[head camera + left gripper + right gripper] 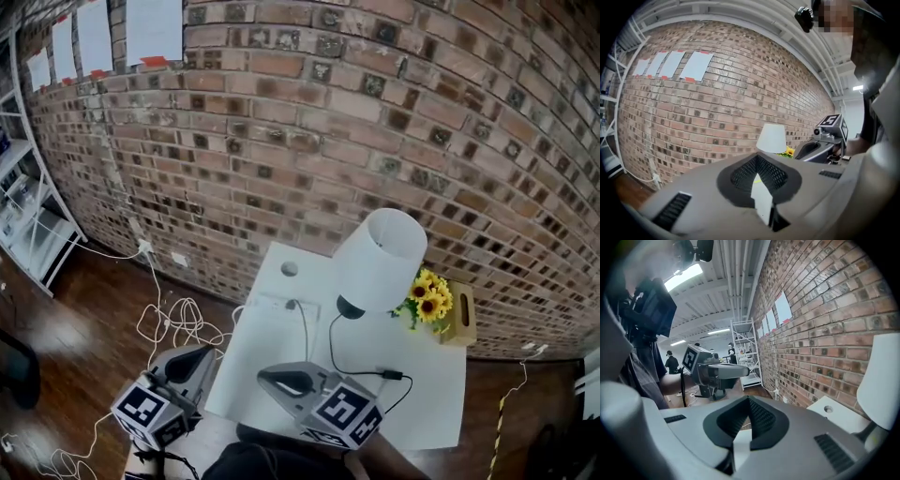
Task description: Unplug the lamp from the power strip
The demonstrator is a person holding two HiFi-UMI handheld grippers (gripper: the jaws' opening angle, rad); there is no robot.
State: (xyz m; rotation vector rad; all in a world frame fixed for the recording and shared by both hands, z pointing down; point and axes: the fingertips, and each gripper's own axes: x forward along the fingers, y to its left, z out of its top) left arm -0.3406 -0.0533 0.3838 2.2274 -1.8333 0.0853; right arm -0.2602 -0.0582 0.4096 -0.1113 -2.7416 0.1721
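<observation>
The lamp (380,261), with a white shade and a black base, stands on the white table (272,375) near the brick wall. Its black cord (331,349) runs forward across the tabletop and loops at the right. A white power strip (277,304) lies at the table's left side with one plug (292,304) in it. My left gripper (190,358) hovers off the table's left front edge, shut and empty. My right gripper (270,377) is over the table's front, shut and empty, short of the strip. The lamp (771,138) also shows in the left gripper view beyond the shut left gripper (761,190). In its own view the right gripper (743,439) has nothing between its jaws.
Sunflowers (427,300) and a wooden box (459,314) sit at the table's right rear. A round hole (289,269) is in the tabletop behind the strip. White cables (173,323) lie on the dark floor below a wall outlet (145,247). A white shelf (28,220) stands far left.
</observation>
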